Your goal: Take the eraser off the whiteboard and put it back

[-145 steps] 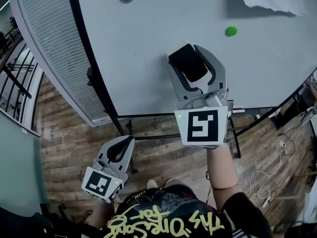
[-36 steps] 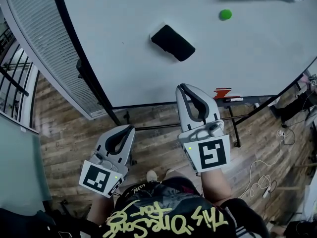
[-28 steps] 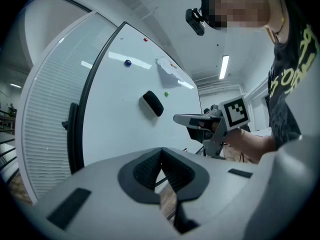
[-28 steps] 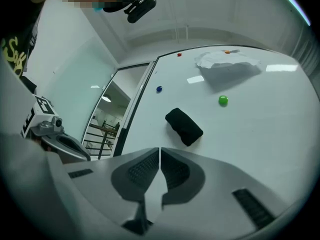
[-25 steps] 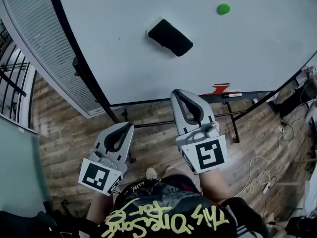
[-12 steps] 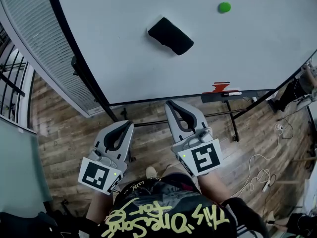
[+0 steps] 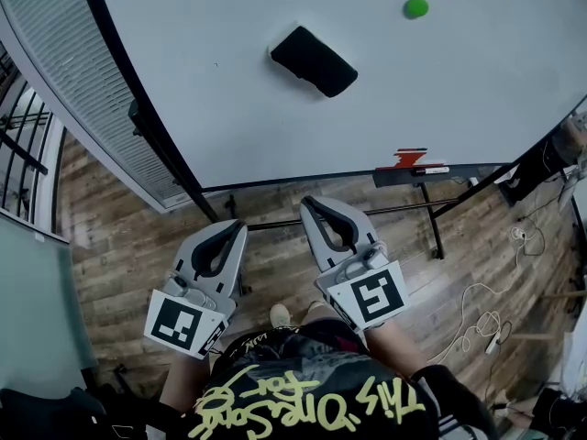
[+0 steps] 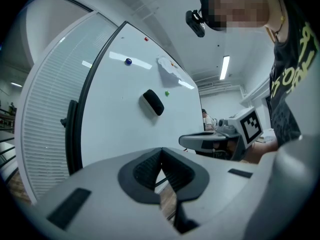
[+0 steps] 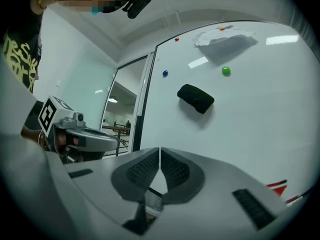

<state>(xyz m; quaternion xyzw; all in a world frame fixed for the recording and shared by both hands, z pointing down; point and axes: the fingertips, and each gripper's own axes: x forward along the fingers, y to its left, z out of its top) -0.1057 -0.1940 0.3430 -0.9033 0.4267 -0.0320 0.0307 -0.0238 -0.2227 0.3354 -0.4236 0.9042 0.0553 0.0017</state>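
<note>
Item: eraser [image 7: 314, 60], black, lying tilted against the whiteboard [image 7: 257, 126], below and to the left of a green magnet [image 7: 415, 7], well apart from both tools. Left hand-held gripper [image 7: 238, 228]: jaws pressed together, nothing between them, held low in front of the person over the wooden floor [image 7: 119, 236]. Right hand-held gripper [image 7: 309, 202]: jaws likewise pressed together and empty, just beside the left one, below the board's lower edge. Step in hand, as judged: the eraser appears to be back on the board and both tools stand off from it, so the task looks complete or at rest. Next move, if another pass is wanted: spread one pair of jaws, raise them to the eraser, line them across its narrow width and close firmly enough to pull it off the board. Views compared: only the head view shows the tray [image 7: 390, 178] at the board's bottom edge, the floor and both marker cubes at once. Only the gripper views show the upper board: a blue magnet [image 9: 165, 73], a red magnet [image 9: 176, 39] and a crumpled paper [image 9: 222, 39]; each also shows the other tool from the side.
</note>
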